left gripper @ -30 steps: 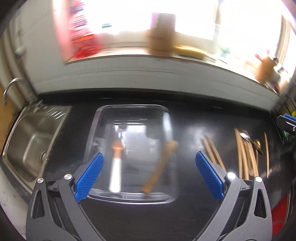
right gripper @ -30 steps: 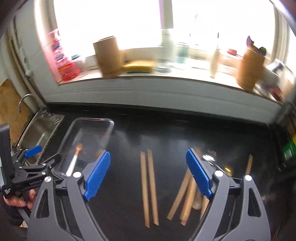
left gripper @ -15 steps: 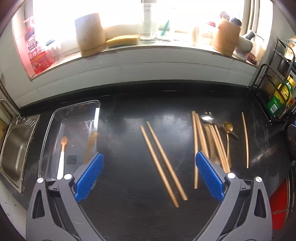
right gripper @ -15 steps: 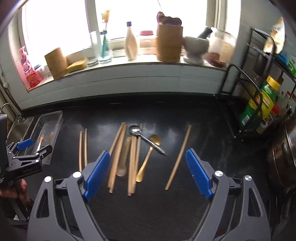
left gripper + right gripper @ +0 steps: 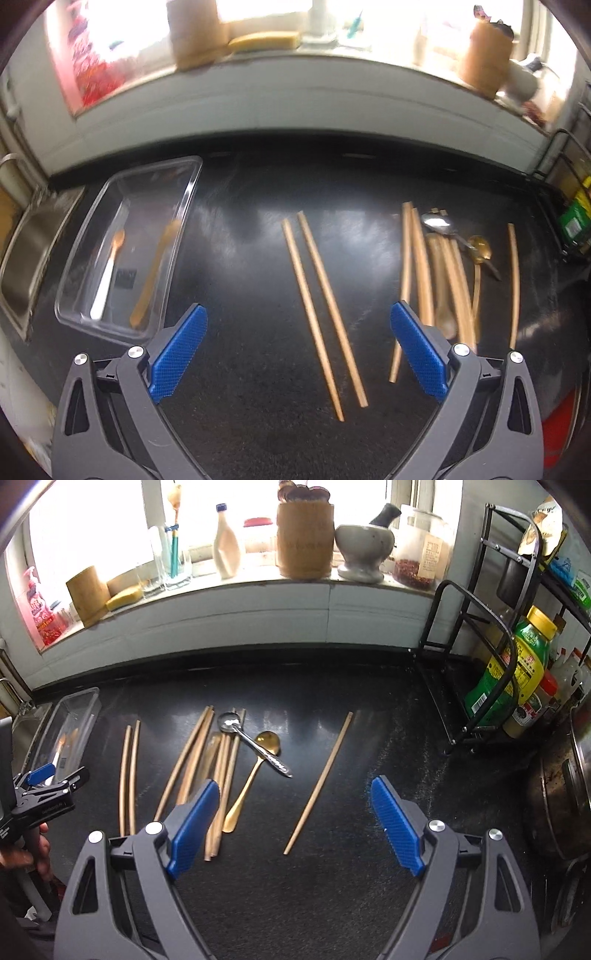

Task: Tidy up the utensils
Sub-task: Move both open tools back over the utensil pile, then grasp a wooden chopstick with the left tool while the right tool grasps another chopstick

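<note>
So far I've got two utensils in the clear tray [image 5: 184, 206]; chopsticks [image 5: 321, 306] and spoons [image 5: 255, 742] remain on the counter [image 5: 369, 886], left gripper [image 5: 299, 350] and right gripper [image 5: 291, 827] both wide open, empty.

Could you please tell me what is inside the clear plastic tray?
The clear tray holds a white-handled utensil and a wooden one; blur hides finer detail.

Black countertop [image 5: 332, 886] under bright window [image 5: 92, 528] (cluttered sill [image 5: 258, 581])

A home kitchen: steel sink [image 5: 26, 251] beside black counter [image 5: 332, 886]; mortar [image 5: 360, 552] and sauce bottles [image 5: 517, 672] around
</note>
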Demonstrator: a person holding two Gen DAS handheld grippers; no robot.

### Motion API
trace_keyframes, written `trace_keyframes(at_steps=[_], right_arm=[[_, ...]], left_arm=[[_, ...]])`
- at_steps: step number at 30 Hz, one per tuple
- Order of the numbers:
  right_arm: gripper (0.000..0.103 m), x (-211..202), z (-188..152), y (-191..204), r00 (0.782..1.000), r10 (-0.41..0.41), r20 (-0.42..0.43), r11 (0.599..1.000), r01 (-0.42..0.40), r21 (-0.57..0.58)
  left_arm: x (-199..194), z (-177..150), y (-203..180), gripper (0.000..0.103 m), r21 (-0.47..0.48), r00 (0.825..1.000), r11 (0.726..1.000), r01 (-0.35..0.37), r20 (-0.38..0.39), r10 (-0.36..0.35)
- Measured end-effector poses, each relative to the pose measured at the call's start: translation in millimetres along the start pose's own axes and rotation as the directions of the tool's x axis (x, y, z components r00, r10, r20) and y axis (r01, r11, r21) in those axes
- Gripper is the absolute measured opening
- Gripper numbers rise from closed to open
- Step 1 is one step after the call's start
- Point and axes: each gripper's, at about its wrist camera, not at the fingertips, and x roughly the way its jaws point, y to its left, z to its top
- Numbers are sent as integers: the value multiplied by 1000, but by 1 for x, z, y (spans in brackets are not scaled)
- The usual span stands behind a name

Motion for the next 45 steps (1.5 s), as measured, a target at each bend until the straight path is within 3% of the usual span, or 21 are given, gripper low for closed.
trace_keyframes(at_steps=[8, 16, 19, 26, 30, 31, 33, 35, 37, 40, 41, 42, 45], right_arm=[[81, 67, -8, -26, 995, -33, -91, 997, 39, 62], [81, 154, -16, -51, 966, -81, -244, 979, 123, 162], [81, 171, -13, -46, 958, -131, -255, 979, 166, 121], [81, 195, -9, -42, 944, -163, -286, 976, 196, 93], [81, 199, -8, -42, 950, -157, -270, 977, 190, 100], [81, 200, -8, -44, 951, -146, -272, 977, 183, 113], [82, 202, -8, -52, 953, -116, -280, 974, 163, 154], [80, 203, -8, -58, 954, -93, -284, 972, 150, 184], [74, 202, -8, -58, 956, -86, -281, 974, 140, 178], [46, 197, -7, -50, 960, -68, -273, 983, 111, 146], [23, 196, -6, -45, 961, -61, -271, 985, 101, 136], [11, 196, -5, -41, 961, -47, -273, 988, 85, 132], [8, 195, -4, -37, 960, -40, -278, 988, 80, 132]], left_arm=[[54, -2, 2, 96, -5, 998, 999, -47, -30, 47], [82, 1, 4, 96, 14, 998, 998, -55, -26, 55], [91, 1, 8, 96, -1, 997, 998, -61, -41, 61], [115, -4, 16, 88, -28, 994, 998, -57, -98, 54], [118, -7, 17, 87, -37, 997, 998, -44, -63, 42], [118, -7, 16, 84, -36, 997, 998, -42, -58, 40], [116, -6, 9, 67, -13, 999, 999, -32, -43, 31], [111, -5, -6, 35, 34, 999, 999, -19, -38, 20], [109, -5, -17, 20, 68, 999, 998, -11, -40, 14], [109, -4, -20, 10, 76, 999, 997, -2, -43, 6], [110, -4, -20, 7, 72, 999, 997, -3, -46, 6], [109, -3, -19, 6, 67, 999, 998, -3, -50, 6], [111, 1, -19, 6, 82, 997, 997, -11, -74, 17]])
